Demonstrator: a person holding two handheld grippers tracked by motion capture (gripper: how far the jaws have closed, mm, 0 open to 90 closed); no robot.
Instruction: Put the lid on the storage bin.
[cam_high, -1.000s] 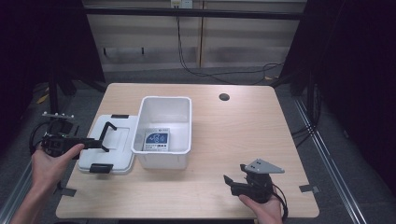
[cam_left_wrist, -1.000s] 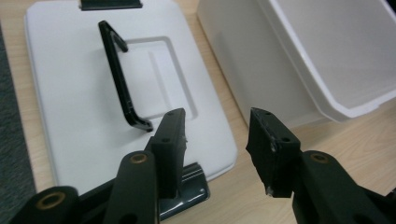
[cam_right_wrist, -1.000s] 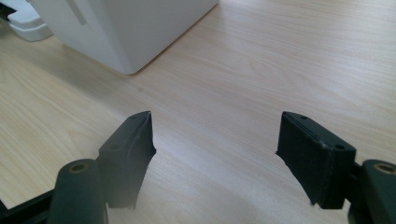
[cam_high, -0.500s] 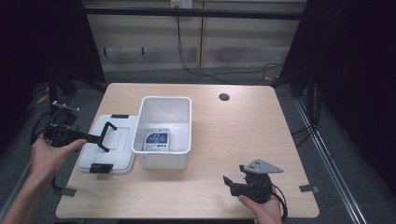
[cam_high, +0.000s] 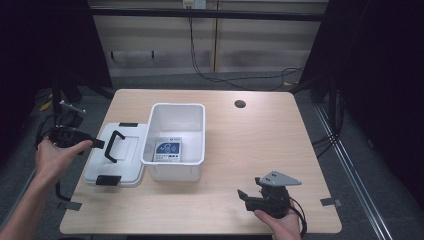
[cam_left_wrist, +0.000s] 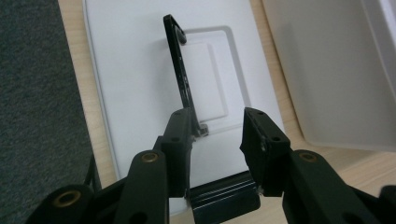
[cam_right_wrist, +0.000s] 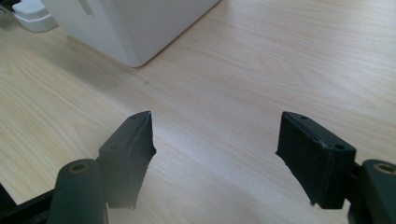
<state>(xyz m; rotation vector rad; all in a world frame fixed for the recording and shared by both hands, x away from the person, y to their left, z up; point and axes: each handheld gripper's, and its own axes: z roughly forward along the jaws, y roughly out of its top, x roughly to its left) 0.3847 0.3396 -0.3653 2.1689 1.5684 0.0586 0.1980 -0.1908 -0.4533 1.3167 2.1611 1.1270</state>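
Blue-labelled card (cam_high: 168, 149) inside the bin (cam_high: 176, 170), visible from above alone

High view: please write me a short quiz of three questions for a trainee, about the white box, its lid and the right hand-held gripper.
1. True or false: the lid sits closed on top of the white box.
2. What lies inside the box? A) a blue and white packet B) a red cup C) nothing
3. Fill in: the jaws of the right hand-held gripper stand ____ above the bare table.

Key:
1. False. The lid lies flat on the table, just left of the box.
2. A.
3. Open, with nothing between them.
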